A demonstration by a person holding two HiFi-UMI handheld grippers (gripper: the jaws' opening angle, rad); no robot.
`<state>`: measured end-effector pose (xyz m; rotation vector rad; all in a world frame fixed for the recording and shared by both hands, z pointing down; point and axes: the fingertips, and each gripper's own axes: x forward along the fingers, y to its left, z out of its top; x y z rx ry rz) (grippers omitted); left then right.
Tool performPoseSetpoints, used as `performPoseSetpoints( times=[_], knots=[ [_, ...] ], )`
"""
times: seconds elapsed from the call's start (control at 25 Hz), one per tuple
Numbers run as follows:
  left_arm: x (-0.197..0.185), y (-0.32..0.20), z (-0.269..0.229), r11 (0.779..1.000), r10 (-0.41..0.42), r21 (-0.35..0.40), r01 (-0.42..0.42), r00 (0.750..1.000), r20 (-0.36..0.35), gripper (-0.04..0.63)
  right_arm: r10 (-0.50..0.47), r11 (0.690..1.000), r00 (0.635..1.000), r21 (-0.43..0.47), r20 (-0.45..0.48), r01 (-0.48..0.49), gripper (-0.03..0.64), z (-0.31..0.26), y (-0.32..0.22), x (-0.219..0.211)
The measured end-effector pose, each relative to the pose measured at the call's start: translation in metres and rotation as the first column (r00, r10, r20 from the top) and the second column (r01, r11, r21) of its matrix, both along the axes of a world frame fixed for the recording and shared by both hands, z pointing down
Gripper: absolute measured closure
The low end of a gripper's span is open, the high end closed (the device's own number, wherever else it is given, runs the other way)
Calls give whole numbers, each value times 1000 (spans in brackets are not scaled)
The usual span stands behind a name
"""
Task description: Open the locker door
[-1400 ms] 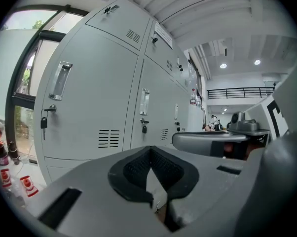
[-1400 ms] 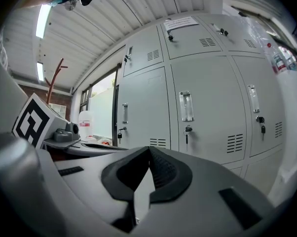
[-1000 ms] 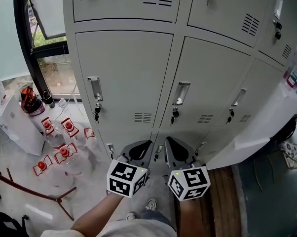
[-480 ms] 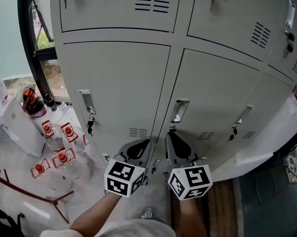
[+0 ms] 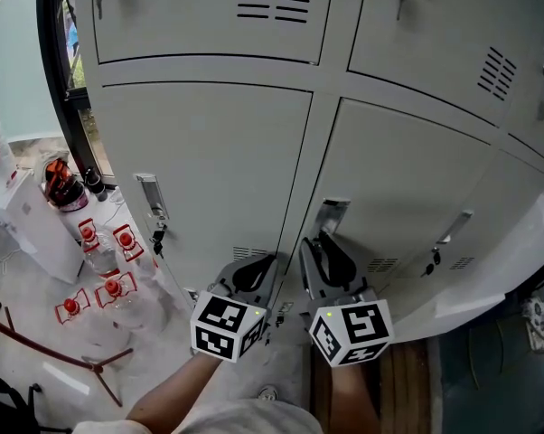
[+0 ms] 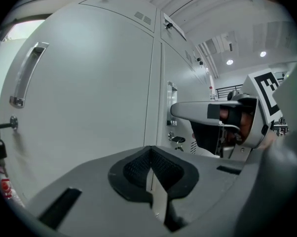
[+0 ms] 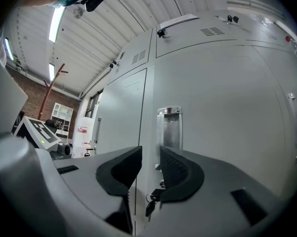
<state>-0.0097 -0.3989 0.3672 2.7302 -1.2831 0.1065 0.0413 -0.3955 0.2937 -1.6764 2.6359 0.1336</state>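
Grey metal lockers fill the head view. The middle locker door [image 5: 408, 188] has a recessed chrome handle [image 5: 330, 213]; in the right gripper view that handle [image 7: 169, 127] stands just beyond the jaws, with a key [image 7: 149, 203] hanging in the lock below it. My right gripper [image 5: 324, 250] is close under the handle and its jaws are opening, a narrow gap between the pads with nothing in it [image 7: 151, 169]. My left gripper [image 5: 257, 269] hovers beside it before the left door [image 5: 209, 170], shut and empty [image 6: 151, 171].
The left door has its own handle [image 5: 151, 195] and key [image 5: 157, 238]. On the floor at left stand red-capped bottles [image 5: 105, 287], a white box [image 5: 32, 229] and a red stand [image 5: 78, 358]. A black window frame [image 5: 60, 80] borders the lockers.
Both grippers have come closer to the lockers. The right gripper has risen to just under the middle door's handle, and its jaws have parted from shut.
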Motion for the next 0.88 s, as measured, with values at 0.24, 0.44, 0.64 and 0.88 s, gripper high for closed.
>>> performPoseSetpoints(
  times=[0.24,0.44,0.64,0.88],
  knots=[
    [0,-6,2,1000,-9,0,9,1000,4,589,3,1000,1000,4,-4,-3,499,-2,-11,2],
    [3,-5,2,1000,-7,-3,7,1000,9,589,-22,1000,1000,-12,-2,22,491,-1,-17,-2],
    [3,-2,3,1000,-1,-5,1,1000,10,589,-13,999,999,-35,31,14,480,-1,-19,-4],
    [-7,4,6,1000,-3,-14,3,1000,7,589,-2,1000,999,-30,34,3,465,-1,-17,-8]
  ],
)
